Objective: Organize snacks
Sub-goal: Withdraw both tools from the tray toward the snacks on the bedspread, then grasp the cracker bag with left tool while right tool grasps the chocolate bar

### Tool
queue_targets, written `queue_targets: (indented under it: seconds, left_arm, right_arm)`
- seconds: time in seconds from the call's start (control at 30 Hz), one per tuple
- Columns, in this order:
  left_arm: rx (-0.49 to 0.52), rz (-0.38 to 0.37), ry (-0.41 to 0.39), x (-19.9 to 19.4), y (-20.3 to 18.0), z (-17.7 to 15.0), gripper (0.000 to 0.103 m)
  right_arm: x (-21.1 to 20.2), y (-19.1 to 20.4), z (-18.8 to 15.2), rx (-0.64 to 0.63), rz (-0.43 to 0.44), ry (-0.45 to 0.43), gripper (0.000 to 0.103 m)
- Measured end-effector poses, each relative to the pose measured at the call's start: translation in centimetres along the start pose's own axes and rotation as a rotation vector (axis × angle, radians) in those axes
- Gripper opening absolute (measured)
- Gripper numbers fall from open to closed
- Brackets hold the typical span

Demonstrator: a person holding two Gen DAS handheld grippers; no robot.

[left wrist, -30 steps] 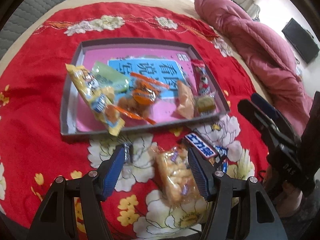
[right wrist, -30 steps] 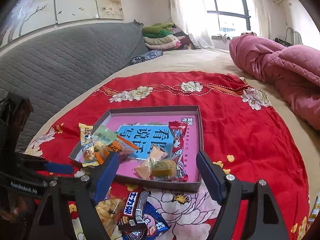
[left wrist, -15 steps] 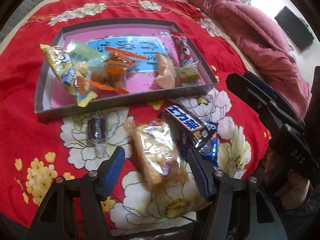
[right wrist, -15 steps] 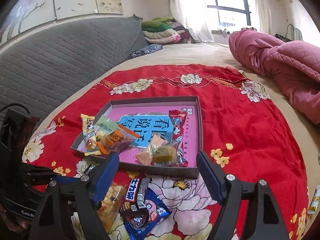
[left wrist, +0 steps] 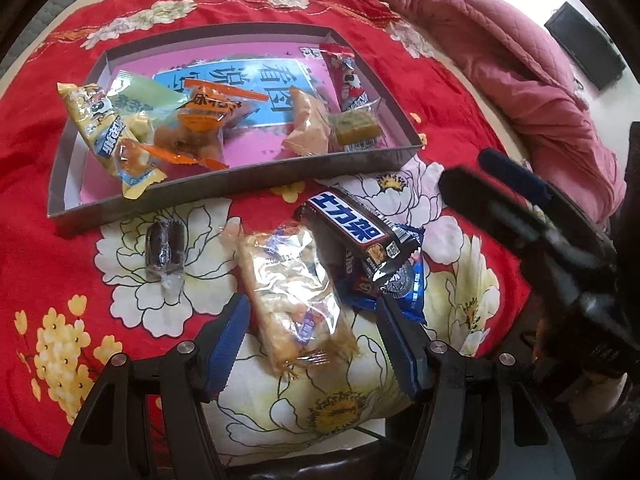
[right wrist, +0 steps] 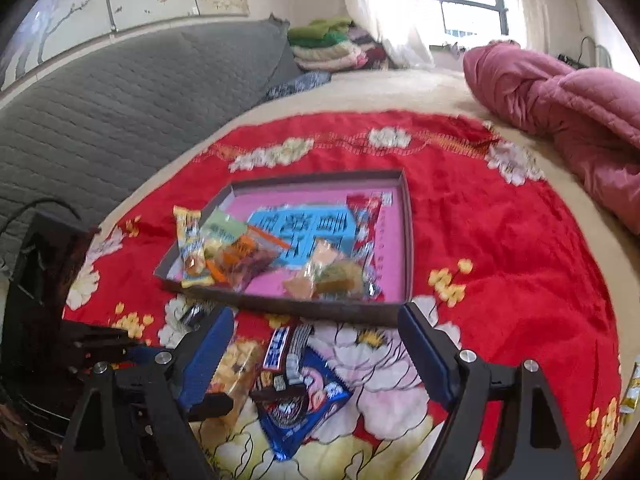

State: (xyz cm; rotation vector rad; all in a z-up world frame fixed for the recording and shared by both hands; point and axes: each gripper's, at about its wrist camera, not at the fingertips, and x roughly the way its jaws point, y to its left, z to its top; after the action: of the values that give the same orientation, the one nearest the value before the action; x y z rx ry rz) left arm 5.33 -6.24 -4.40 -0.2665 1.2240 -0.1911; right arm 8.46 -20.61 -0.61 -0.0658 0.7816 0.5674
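Observation:
On the red floral cloth (left wrist: 36,148) lies a clear-wrapped yellow pastry (left wrist: 296,296). My left gripper (left wrist: 316,344) is open, one finger on each side of the pastry's near end, pads not pressing it. To its right a dark chocolate bar (left wrist: 352,232) rests on a blue cookie packet (left wrist: 404,284). A small dark wrapped candy (left wrist: 164,252) lies to the left. My right gripper (right wrist: 316,348) hovers over the chocolate bar (right wrist: 280,348) and blue packet (right wrist: 308,408); its jaws are opening with nothing gripped. Beyond, the grey tray (left wrist: 240,188) holds several snacks.
A pink quilt (left wrist: 500,60) is heaped at the right of the bed. The grey padded headboard (right wrist: 120,120) and folded clothes (right wrist: 328,44) stand at the back. A yellow snack packet (right wrist: 630,392) lies at the cloth's right edge.
My left gripper has come forward and down, so the pastry now lies between its fingers. The right gripper's jaws stand a little wider, and its view has shifted slightly.

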Motion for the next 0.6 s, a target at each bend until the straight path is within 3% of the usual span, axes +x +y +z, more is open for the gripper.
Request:
queue_targets:
  seconds: [0.13,0.6]
  left_arm:
    - [-0.003,0.017,0.006,0.3,0.0,-0.1,0.067]
    - [0.002,0.036,0.025,1.3,-0.3,-0.4,0.067]
  right_arm:
    - [0.7,0.7,-0.7,-0.038,-0.005,0.056,0.083]
    - [0.6,-0.4,-0.9,-0.002,-0.035,0.059,0.084]
